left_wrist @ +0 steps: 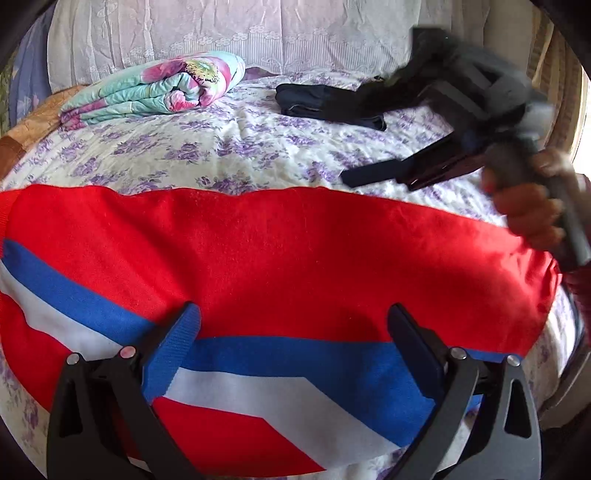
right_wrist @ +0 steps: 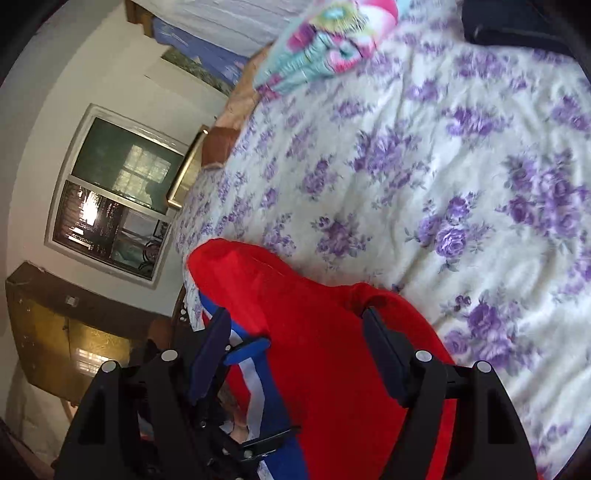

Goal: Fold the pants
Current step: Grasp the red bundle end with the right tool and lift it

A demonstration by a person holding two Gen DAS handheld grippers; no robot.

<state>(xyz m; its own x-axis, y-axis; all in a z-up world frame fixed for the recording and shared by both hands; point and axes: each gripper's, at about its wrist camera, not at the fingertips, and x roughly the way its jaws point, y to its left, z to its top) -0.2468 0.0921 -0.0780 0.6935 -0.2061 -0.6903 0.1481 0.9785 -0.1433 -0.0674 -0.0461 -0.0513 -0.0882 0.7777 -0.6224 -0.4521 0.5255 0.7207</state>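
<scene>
The red pants (left_wrist: 280,258) are lying flat under the wide-spread left gripper (left_wrist: 295,332) (angled down), right gripper (right_wrist: 295,328) gaping empty above them.

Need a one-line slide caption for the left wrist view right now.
Left gripper open over red pants with blue-and-white stripes on a floral bedsheet; right gripper blurred beyond, open.

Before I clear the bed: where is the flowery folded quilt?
In the left wrist view, the quilt lies far left on the bedsheet, by the lace curtain.
</scene>
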